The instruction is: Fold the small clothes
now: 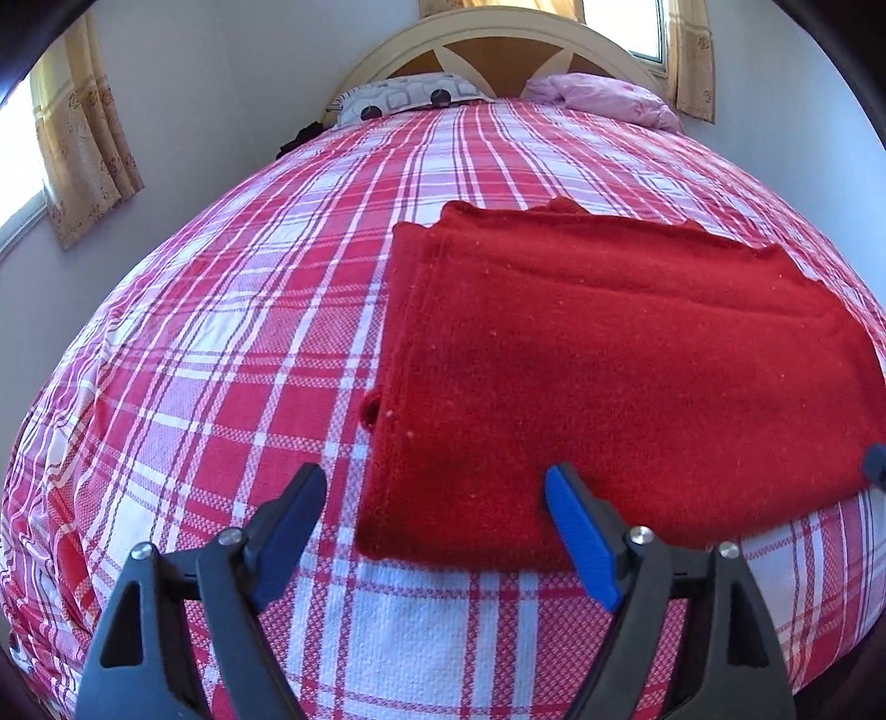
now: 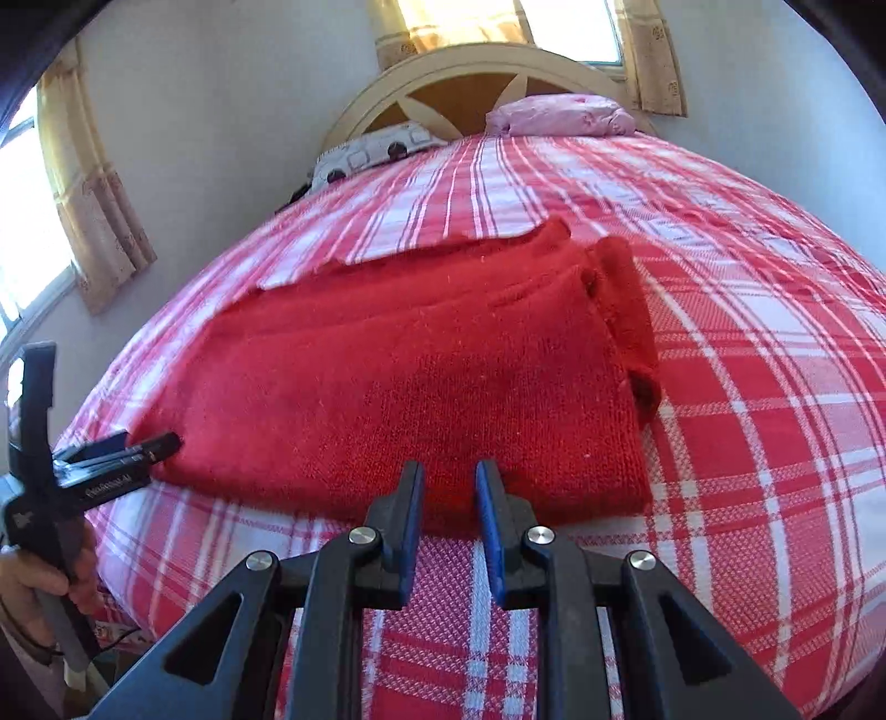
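A red knit sweater (image 1: 609, 343) (image 2: 415, 376) lies folded flat on the plaid bed, one sleeve (image 2: 626, 310) tucked along its right side. My left gripper (image 1: 434, 473) stands wide open over the sweater's near left corner. One finger is over the sheet and the other over the cloth, and nothing is pinched. A hand (image 2: 33, 576) holds that gripper (image 2: 149, 443) at the sweater's left edge in the right wrist view. My right gripper (image 2: 449, 471) hovers at the sweater's near edge with its jaws a narrow gap apart and no cloth caught between them.
The red and white plaid sheet (image 1: 221, 360) covers the whole bed. A patterned pillow (image 1: 398, 99) and a pink pillow (image 1: 603, 97) lie under the cream headboard (image 1: 498, 39). Curtained windows (image 1: 83, 155) flank the bed by the wall.
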`<state>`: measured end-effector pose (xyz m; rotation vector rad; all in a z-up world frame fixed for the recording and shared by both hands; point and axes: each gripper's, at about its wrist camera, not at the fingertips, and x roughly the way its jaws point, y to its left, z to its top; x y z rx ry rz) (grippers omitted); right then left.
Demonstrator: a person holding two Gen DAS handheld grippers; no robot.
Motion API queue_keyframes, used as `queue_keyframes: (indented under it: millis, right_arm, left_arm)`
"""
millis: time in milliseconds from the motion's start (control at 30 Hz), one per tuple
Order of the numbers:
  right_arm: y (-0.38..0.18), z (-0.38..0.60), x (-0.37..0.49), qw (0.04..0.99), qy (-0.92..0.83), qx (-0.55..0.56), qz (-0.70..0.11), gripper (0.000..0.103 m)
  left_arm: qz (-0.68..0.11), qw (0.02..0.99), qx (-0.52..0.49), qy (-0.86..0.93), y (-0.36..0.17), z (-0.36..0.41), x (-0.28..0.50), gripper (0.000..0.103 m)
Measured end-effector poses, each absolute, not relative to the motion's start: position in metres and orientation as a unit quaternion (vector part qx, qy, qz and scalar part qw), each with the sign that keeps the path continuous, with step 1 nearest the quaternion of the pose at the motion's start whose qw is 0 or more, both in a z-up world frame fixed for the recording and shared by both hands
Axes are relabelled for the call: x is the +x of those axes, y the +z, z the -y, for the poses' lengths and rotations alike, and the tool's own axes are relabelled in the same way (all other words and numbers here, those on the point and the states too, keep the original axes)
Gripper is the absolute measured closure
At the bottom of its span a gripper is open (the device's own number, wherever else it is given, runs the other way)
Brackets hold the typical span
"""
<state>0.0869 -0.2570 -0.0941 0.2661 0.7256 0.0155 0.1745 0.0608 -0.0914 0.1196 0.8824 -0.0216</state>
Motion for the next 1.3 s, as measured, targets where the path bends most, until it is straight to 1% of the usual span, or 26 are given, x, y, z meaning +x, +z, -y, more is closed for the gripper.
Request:
queue_keyframes:
  millis: [167, 233, 300, 333, 433, 500, 533, 633, 667, 700, 733, 767, 833, 867, 967, 1000, 1133, 1200, 1300]
  right_arm:
    - [-0.073, 0.251, 0.078, 0.938, 0.033, 0.137, -0.318, 0.082]
    - [-0.067, 0.247, 0.078, 0.938, 0.047, 0.142, -0.312, 0.074]
    - [-0.063, 0.243, 0.079, 0.937, 0.062, 0.153, -0.308, 0.047]
    - [-0.062, 0.241, 0.080, 0.937, 0.069, 0.157, -0.305, 0.044]
    - [-0.061, 0.232, 0.081, 0.937, 0.082, 0.152, -0.303, 0.043]
    - [-0.063, 0.228, 0.083, 0.935, 0.087, 0.145, -0.311, 0.043]
    - [-0.065, 0.226, 0.084, 0.934, 0.090, 0.143, -0.315, 0.043]
    - [-0.068, 0.225, 0.083, 0.931, 0.092, 0.144, -0.321, 0.043]
    - [-0.070, 0.224, 0.083, 0.930, 0.093, 0.147, -0.324, 0.043]
    - [-0.071, 0.224, 0.084, 0.929, 0.095, 0.149, -0.326, 0.043]
    - [-0.072, 0.224, 0.085, 0.928, 0.095, 0.151, -0.328, 0.043]
    - [-0.072, 0.224, 0.085, 0.927, 0.096, 0.153, -0.329, 0.043]
    - [-0.073, 0.222, 0.086, 0.926, 0.097, 0.155, -0.330, 0.043]
    - [-0.073, 0.221, 0.086, 0.926, 0.098, 0.155, -0.330, 0.043]
    - [-0.072, 0.220, 0.085, 0.926, 0.099, 0.152, -0.331, 0.043]
    - [-0.072, 0.220, 0.086, 0.925, 0.100, 0.153, -0.332, 0.043]
    - [-0.072, 0.222, 0.090, 0.922, 0.102, 0.161, -0.337, 0.043]
    - [-0.068, 0.223, 0.095, 0.921, 0.106, 0.165, -0.336, 0.043]
    - [-0.056, 0.222, 0.106, 0.920, 0.126, 0.166, -0.332, 0.043]
  left_arm:
    - [-0.428, 0.902, 0.056, -0.009, -0.086, -0.061, 0.170, 0.019]
    - [-0.423, 0.905, 0.041, -0.017, -0.080, -0.064, 0.167, 0.018]
    - [-0.419, 0.908, 0.001, -0.035, -0.074, -0.071, 0.165, 0.011]
    - [-0.421, 0.906, -0.012, -0.039, -0.075, -0.073, 0.167, 0.007]
    - [-0.448, 0.891, -0.054, -0.041, -0.085, -0.080, 0.178, 0.007]
    - [-0.473, 0.876, -0.084, -0.037, -0.100, -0.086, 0.185, 0.013]
    - [-0.471, 0.877, -0.092, -0.034, -0.103, -0.089, 0.185, 0.016]
    - [-0.449, 0.889, -0.090, -0.031, -0.100, -0.088, 0.177, 0.035]
    - [-0.446, 0.889, -0.091, -0.038, -0.100, -0.088, 0.176, 0.046]
    - [-0.444, 0.890, -0.096, -0.045, -0.099, -0.087, 0.176, 0.052]
    - [-0.444, 0.889, -0.104, -0.049, -0.099, -0.088, 0.176, 0.063]
    - [-0.444, 0.887, -0.114, -0.054, -0.099, -0.090, 0.176, 0.071]
    - [-0.449, 0.879, -0.145, -0.066, -0.100, -0.097, 0.179, 0.077]
    - [-0.450, 0.875, -0.163, -0.071, -0.100, -0.102, 0.180, 0.083]
    - [-0.451, 0.855, -0.240, -0.087, -0.103, -0.118, 0.178, 0.086]
    - [-0.448, 0.853, -0.250, -0.092, -0.102, -0.119, 0.178, 0.086]
    - [-0.427, 0.868, -0.235, -0.097, -0.089, -0.108, 0.170, 0.087]
    - [-0.404, 0.880, -0.226, -0.105, -0.077, -0.101, 0.164, 0.087]
    - [-0.378, 0.908, -0.155, -0.097, -0.062, -0.078, 0.156, 0.087]
